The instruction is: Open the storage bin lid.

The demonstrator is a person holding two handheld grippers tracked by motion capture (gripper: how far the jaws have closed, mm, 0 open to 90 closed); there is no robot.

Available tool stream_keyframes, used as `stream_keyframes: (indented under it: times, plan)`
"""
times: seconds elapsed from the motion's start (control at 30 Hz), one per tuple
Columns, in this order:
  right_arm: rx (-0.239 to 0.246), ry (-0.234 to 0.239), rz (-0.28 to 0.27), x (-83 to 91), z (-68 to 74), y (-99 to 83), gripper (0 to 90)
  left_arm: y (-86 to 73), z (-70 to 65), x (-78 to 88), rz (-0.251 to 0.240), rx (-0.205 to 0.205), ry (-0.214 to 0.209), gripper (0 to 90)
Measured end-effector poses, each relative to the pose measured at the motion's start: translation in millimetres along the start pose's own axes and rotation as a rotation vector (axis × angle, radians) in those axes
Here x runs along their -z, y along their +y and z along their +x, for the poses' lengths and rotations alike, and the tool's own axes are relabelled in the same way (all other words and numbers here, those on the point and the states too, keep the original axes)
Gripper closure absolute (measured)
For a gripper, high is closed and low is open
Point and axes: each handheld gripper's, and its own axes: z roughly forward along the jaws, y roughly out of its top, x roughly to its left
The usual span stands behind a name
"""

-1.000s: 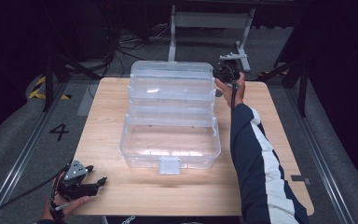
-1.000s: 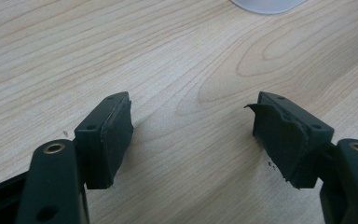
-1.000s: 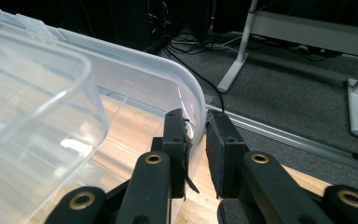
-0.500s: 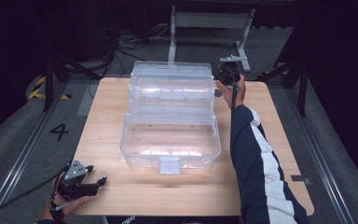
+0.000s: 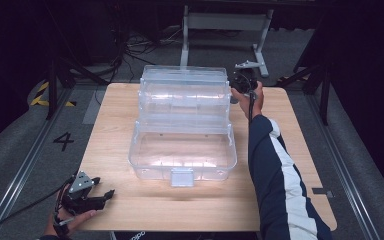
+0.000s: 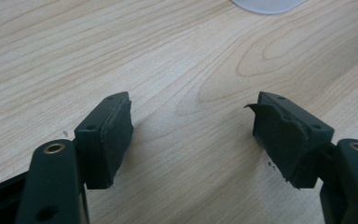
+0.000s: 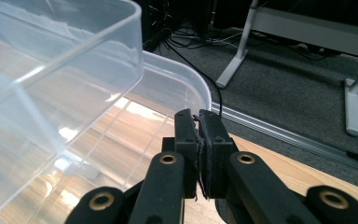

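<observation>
A clear plastic tiered box (image 5: 182, 125) stands open in the middle of the wooden table (image 5: 290, 150), with a latch tab at its near side. My right gripper (image 5: 237, 85) is at the box's far right corner. In the right gripper view its jaws (image 7: 198, 116) are pressed together, tips just before the box's curved rim (image 7: 200, 91), and I see nothing between the pads. My left gripper (image 5: 105, 195) rests at the table's near left corner. In the left gripper view it (image 6: 193, 130) is open over bare wood, nothing between the pads.
A metal stand (image 5: 225, 22) and cables (image 5: 130, 45) sit on the dark floor beyond the table. A floor rail (image 5: 360, 185) runs along the right side. The person's right sleeve (image 5: 275, 180) stretches along the table right of the box.
</observation>
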Motion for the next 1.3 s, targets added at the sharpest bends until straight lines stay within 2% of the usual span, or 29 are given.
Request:
stream_keyframes:
  times: [0.4, 0.5, 0.77, 1.0, 1.17, 1.3]
  plan:
    - [0.059, 0.005, 0.007, 8.7, 7.4, 0.0, 89.6, -0.1, 0.1, -0.5, -0.006, -0.002, 0.002, 28.8]
    - [0.077, 0.001, 0.009, 12.0, 9.8, 0.2, 89.4, -0.3, -0.4, -0.6, -0.006, 0.007, -0.002, 28.8]
    - [0.125, -0.008, 0.026, 23.9, 13.6, -3.5, 86.6, -0.2, 0.1, -0.3, -0.003, -0.002, 0.002, 28.8]
    - [0.141, 0.014, 0.038, 34.6, 13.7, -9.6, 84.0, -0.1, 0.5, -0.3, -0.004, -0.007, 0.004, 28.8]
    - [0.179, 0.036, 0.045, 43.4, 17.9, -13.0, 84.0, -0.1, 0.5, -0.3, -0.003, -0.008, 0.004, 28.8]
    - [0.188, 0.051, 0.054, 51.2, 19.3, -14.0, 82.7, -0.5, 0.4, 0.1, -0.003, -0.009, 0.001, 28.8]
